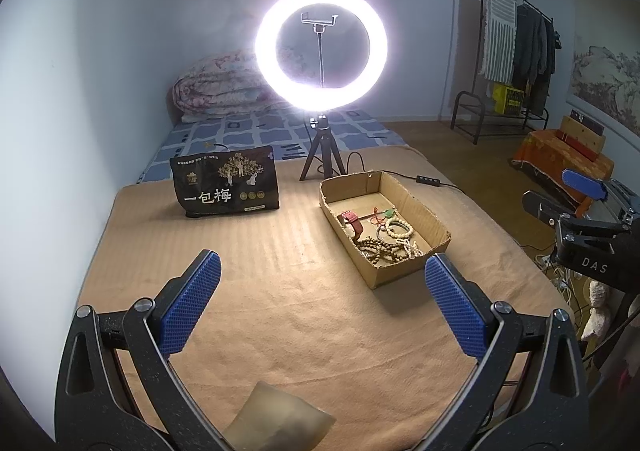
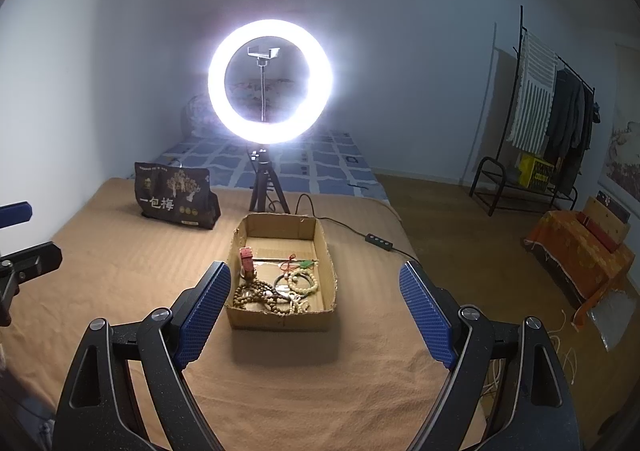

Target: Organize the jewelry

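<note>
Left gripper (image 1: 322, 299) wide, fingers (image 1: 188, 303) clear of everything, hovering over bare tan blanket (image 1: 280, 271). At 2 o'clock from it, cardboard box (image 1: 404, 191) holding all visible jewelry: red watch strap (image 2: 247, 255), brown beads (image 2: 256, 293), pale bracelet (image 2: 303, 283). Fits sorted-and-done or waiting to be sorted; no telling which. Right gripper (image 2: 316, 309) equally wide, empty, box at 12 o'clock.

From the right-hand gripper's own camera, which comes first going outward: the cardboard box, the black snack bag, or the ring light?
1. Cardboard box: right ahead of the open right gripper, jewelry inside.
2. Black snack bag: farther back, to the left.
3. Ring light: farthest, on its tripod behind the box.
</note>
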`<move>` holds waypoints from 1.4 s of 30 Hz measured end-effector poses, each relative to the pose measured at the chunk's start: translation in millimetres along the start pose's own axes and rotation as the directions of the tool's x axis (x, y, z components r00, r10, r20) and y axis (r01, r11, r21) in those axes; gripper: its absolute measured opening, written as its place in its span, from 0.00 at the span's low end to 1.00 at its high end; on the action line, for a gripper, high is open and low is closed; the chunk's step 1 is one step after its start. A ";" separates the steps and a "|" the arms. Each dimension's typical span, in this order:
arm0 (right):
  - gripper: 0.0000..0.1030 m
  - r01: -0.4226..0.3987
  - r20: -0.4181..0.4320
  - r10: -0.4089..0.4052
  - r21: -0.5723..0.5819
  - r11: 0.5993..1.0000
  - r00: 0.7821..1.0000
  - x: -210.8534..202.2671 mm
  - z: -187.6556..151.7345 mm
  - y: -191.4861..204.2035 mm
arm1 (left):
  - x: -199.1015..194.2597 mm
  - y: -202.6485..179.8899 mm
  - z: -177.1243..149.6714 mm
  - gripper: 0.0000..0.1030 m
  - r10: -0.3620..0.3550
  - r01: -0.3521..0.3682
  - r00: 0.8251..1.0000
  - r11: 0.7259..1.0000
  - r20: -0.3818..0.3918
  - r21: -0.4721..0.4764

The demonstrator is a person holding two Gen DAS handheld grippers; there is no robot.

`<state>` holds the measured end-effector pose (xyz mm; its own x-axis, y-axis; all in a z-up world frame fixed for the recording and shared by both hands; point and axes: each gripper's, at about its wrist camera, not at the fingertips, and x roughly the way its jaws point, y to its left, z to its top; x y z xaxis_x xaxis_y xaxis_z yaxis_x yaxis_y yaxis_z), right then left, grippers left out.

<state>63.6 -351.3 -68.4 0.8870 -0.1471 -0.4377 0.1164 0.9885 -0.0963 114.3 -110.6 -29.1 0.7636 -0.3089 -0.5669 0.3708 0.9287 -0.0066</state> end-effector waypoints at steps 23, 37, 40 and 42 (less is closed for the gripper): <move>0.84 -0.002 -0.013 0.002 -0.002 1.000 1.000 3.9 -2.3 -1.7 | -0.1 -0.2 -2.6 1.00 0.002 -0.002 1.000 1.000 -0.002 0.001; 0.84 -0.004 -0.025 0.004 -0.002 1.000 1.000 5.7 -6.6 -3.8 | -0.7 0.6 -4.5 1.00 0.000 0.001 1.000 1.000 -0.005 0.005; 0.84 -0.005 -0.026 0.005 -0.001 1.000 1.000 5.2 -7.2 -4.3 | -0.8 0.3 -4.4 1.00 0.003 -0.002 1.000 1.000 -0.004 0.011; 0.84 -0.008 -0.025 0.008 0.000 1.000 1.000 5.2 -7.3 -4.6 | -1.6 0.3 -5.2 1.00 0.004 -0.004 1.000 1.000 -0.002 0.013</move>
<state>64.3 -356.8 -76.8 0.8765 -0.1403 -0.4606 0.1097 0.9896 -0.0926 110.4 -108.7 -32.6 0.7642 -0.3044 -0.5687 0.3745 0.9272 0.0070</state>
